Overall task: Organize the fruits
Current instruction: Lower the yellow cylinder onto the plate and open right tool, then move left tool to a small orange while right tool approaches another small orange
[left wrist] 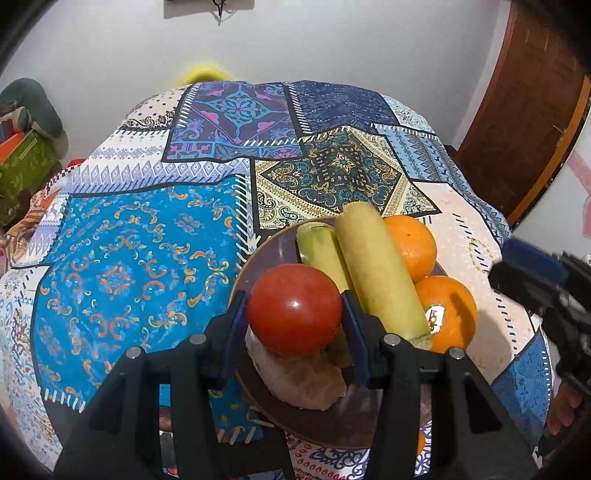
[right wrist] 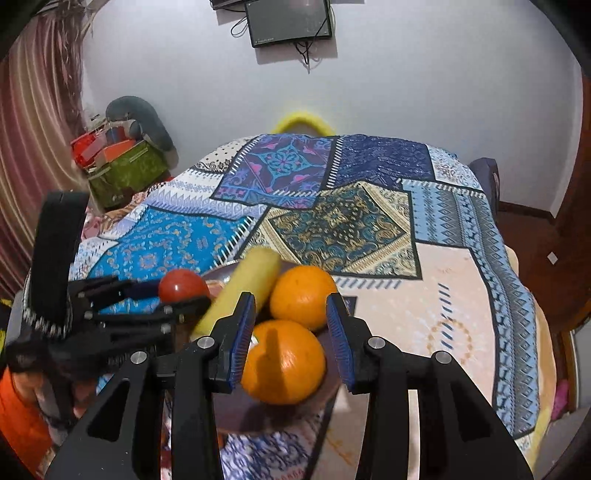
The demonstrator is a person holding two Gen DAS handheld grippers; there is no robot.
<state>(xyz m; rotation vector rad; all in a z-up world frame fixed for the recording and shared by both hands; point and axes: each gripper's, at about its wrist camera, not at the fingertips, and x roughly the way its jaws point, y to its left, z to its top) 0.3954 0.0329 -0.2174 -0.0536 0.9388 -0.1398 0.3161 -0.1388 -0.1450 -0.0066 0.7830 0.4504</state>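
Observation:
A brown plate (left wrist: 266, 254) on the patchwork tablecloth holds a red tomato (left wrist: 293, 309), two yellow-green bananas (left wrist: 376, 273), two oranges (left wrist: 448, 314) and a pale piece of fruit (left wrist: 299, 376). My left gripper (left wrist: 293, 314) is shut on the tomato, its blue pads against both sides, above the plate. It also shows in the right wrist view (right wrist: 173, 295) with the tomato (right wrist: 183, 285). My right gripper (right wrist: 290, 328) is open above the nearer orange (right wrist: 284, 363), which lies between its fingers; the pads are apart from it. The farther orange (right wrist: 303, 295) and a banana (right wrist: 243, 288) lie beyond.
The patchwork tablecloth (left wrist: 147, 240) covers the whole table. A green box (right wrist: 125, 173) with red and orange items stands left beyond the table. A wooden door (left wrist: 524, 122) is at right. A dark screen (right wrist: 288, 20) hangs on the wall.

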